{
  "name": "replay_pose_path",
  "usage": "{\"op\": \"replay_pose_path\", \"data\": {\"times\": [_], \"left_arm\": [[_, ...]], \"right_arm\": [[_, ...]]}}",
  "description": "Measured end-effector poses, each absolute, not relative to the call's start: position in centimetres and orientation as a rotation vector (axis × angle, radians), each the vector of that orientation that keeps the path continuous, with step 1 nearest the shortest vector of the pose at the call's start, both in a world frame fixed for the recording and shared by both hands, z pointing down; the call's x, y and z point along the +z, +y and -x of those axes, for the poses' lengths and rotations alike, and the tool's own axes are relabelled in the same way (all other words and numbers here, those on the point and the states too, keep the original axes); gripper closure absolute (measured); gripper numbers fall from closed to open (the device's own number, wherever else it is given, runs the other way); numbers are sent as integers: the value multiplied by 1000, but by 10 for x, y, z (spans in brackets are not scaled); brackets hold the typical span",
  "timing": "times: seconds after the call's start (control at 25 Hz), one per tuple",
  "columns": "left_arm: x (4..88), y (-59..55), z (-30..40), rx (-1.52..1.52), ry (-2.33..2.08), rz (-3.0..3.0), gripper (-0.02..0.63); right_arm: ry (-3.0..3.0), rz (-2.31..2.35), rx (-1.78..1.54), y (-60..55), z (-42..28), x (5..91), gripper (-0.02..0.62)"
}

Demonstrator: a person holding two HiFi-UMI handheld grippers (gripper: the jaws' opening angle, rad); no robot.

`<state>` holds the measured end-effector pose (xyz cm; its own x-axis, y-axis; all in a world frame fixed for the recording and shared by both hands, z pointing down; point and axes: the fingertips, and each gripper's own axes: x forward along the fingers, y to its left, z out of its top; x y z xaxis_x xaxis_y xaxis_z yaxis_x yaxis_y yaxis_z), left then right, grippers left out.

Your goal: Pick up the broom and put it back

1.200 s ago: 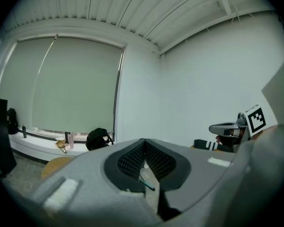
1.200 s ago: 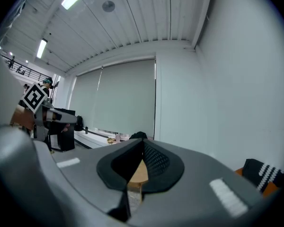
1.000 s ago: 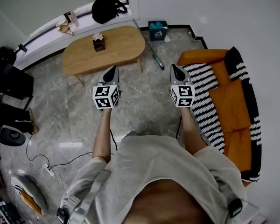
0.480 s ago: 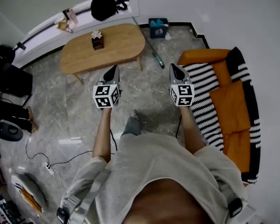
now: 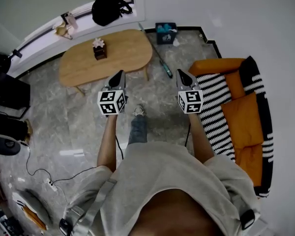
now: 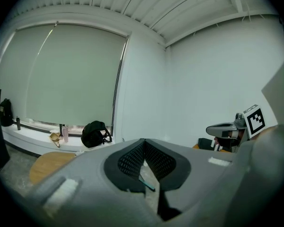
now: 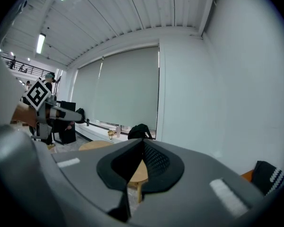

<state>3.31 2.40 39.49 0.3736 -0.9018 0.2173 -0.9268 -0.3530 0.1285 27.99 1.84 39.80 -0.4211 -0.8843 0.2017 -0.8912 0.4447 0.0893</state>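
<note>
Head view: the broom (image 5: 165, 69) lies on the floor ahead, between the counter (image 5: 83, 68) and the sofa (image 5: 246, 117), its stick running back toward the wall by a blue box (image 5: 165, 32). The left tongs (image 5: 119, 76) and right tongs (image 5: 182, 75) are pressed together, empty, well short of it. Best spread one pair early and close across the stick. A counter leg crowds the left; open floor lies sofa-side.

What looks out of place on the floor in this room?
The broom runs slantwise over the floor past the end of the wooden table, toward the orange sofa, instead of being stowed. A cable also trails loose across the floor at the left.
</note>
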Motion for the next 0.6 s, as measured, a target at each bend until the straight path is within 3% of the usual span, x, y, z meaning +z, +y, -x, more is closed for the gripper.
{"op": "replay_pose_path", "data": {"times": [0.6], "left_arm": [[393, -173, 25, 143, -1559, -2408, 603]], "right_arm": [[-2423, -1545, 64, -171, -217, 391, 594]]}}
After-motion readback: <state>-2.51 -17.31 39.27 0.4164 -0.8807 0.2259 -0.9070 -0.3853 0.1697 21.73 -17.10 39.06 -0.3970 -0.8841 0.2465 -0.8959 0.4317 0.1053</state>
